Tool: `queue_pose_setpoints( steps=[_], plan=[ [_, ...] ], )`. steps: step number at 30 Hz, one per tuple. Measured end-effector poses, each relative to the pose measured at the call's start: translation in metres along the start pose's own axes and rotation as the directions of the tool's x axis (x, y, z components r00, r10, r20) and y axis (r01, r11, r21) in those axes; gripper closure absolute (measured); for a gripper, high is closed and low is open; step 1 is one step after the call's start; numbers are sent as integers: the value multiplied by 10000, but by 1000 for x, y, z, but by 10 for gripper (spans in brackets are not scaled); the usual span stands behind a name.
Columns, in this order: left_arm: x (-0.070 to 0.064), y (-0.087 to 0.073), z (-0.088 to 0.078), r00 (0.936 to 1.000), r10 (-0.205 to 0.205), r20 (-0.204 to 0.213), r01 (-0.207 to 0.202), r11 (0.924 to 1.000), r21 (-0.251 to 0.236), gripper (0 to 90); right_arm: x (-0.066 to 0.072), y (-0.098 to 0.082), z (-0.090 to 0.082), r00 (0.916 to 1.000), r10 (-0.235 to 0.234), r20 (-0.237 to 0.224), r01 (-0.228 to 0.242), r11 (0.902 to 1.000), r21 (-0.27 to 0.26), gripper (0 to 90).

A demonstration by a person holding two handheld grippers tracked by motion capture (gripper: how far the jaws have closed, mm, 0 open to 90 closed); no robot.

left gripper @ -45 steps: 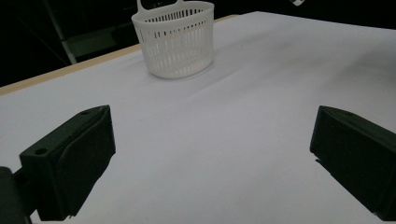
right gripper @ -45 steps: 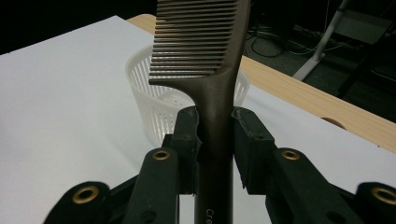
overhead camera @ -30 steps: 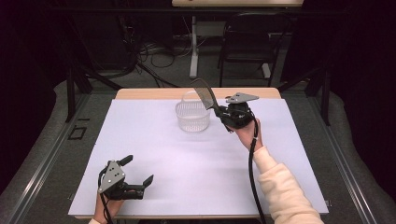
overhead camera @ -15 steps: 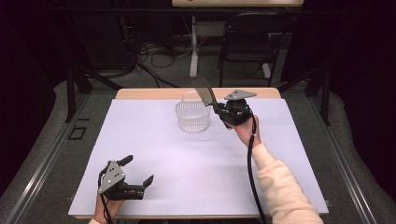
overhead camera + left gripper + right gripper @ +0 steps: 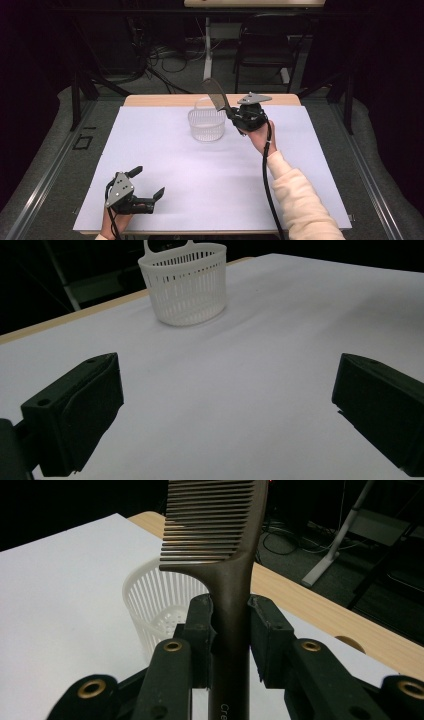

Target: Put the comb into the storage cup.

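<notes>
Gripping a brown comb [image 5: 227, 545] by its handle, right gripper [image 5: 235, 117] holds it tilted above the rim of a white basket [image 5: 206, 124] near the table's [image 5: 165, 165] far edge. Left gripper [image 5: 147, 186]: jaws spread wide, nothing between them, near front edge.

The counter [image 5: 150, 100] is a pale wooden top, and a large white sheet [image 5: 200, 180] is spread over nearly all of it. Bare wood shows only as a narrow strip along the far edge. The sheet lies flat and reaches the near edge and both sides. A white slotted basket [image 5: 206, 125] stands upright on the sheet toward the far end, a little left of the middle, its handle loop rising at its far rim. At the near left corner the left gripper [image 5: 147, 188] rests on the sheet, well apart from the basket.
</notes>
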State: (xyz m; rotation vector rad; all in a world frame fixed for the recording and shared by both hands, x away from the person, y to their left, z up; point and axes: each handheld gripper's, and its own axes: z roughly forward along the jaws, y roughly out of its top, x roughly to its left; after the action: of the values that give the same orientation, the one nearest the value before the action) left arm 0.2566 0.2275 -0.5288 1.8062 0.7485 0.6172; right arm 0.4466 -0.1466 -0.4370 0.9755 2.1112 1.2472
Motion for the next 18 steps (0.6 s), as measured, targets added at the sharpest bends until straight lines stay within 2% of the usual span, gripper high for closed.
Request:
queue_pose_setpoints(
  steps=[8, 18],
  plan=[
    [1, 0, 0, 10000, 4, 30, -4, 10000, -10, 2, 4, 11, 3, 9996, -296, 10, 296, 9994, -166, 720],
    [0, 0, 0, 10000, -8, 66, 8, 10000, -25, 3, 7, 17, 7, 9991, -416, 70, 418, 9987, -306, 719]
  ],
)
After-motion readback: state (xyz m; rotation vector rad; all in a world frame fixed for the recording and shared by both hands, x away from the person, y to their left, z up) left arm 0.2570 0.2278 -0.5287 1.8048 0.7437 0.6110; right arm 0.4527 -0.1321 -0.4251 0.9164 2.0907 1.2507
